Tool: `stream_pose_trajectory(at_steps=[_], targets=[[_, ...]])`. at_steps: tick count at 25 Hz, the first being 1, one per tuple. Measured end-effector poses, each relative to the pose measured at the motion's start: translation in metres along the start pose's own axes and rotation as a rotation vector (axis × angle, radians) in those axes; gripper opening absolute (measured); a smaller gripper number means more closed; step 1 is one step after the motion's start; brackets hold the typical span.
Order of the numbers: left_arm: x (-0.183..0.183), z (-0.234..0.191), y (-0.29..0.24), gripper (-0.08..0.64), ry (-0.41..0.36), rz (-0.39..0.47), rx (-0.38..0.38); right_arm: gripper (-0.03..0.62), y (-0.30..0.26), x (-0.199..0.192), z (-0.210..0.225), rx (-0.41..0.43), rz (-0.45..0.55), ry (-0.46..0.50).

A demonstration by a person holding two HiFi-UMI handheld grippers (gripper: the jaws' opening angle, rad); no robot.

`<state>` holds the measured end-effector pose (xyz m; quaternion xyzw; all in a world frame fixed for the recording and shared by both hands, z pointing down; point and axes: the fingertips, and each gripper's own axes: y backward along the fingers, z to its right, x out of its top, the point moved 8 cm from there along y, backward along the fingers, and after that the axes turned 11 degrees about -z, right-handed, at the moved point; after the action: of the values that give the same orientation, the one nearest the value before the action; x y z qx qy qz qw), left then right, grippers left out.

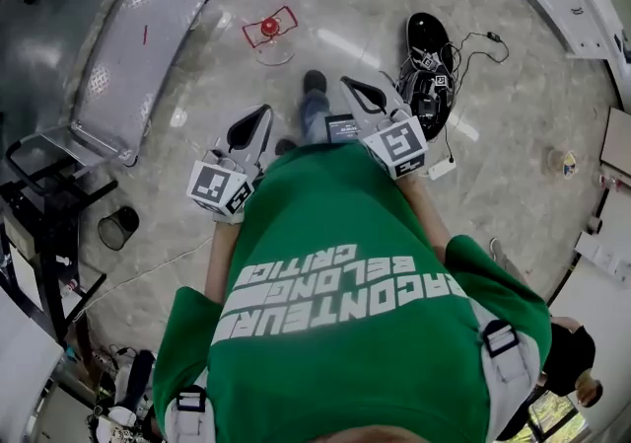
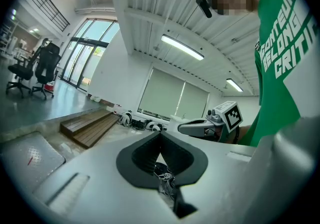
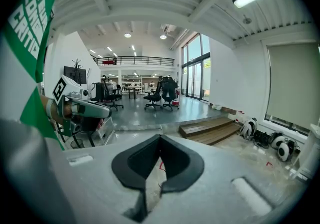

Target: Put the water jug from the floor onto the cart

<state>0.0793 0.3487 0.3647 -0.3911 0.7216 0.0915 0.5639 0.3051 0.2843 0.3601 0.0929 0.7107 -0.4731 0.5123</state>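
Note:
In the head view the clear water jug (image 1: 268, 39), with a red cap and a red handle frame, stands on the pale floor ahead of me. The grey flat cart (image 1: 138, 51) is parked to its left, its dark push handle (image 1: 44, 150) nearer me. My left gripper (image 1: 265, 112) and right gripper (image 1: 346, 83) are held side by side in front of a green shirt, both well short of the jug. In each gripper view the jaws meet at the tips with nothing between them: left gripper (image 2: 160, 135), right gripper (image 3: 160, 137).
A black case with cables and marker cubes (image 1: 429, 61) lies on the floor to the right, with a white power strip (image 1: 441, 168) near it. A small black bin (image 1: 118, 227) stands left of me. A low wooden step (image 3: 207, 130) and office chairs (image 3: 162, 93) lie further off.

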Motion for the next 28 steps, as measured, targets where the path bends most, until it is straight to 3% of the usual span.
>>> stream_pose_trajectory(at_steps=[9, 13, 17, 28], targets=[[0.035, -0.053, -0.036, 0.015, 0.072, 0.03, 0.162, -0.006, -0.056, 0.028, 0.074, 0.059, -0.025, 0.016], [0.05, -0.07, -0.053, 0.016, 0.106, 0.041, 0.197, -0.008, -0.075, 0.041, 0.106, 0.089, -0.021, 0.022], [0.067, -0.08, -0.071, 0.015, 0.158, 0.071, 0.226, -0.006, -0.093, 0.048, 0.134, 0.134, -0.019, 0.021], [0.083, -0.093, -0.112, 0.017, 0.193, 0.04, 0.371, -0.008, -0.137, 0.056, 0.212, 0.225, -0.016, 0.037]])
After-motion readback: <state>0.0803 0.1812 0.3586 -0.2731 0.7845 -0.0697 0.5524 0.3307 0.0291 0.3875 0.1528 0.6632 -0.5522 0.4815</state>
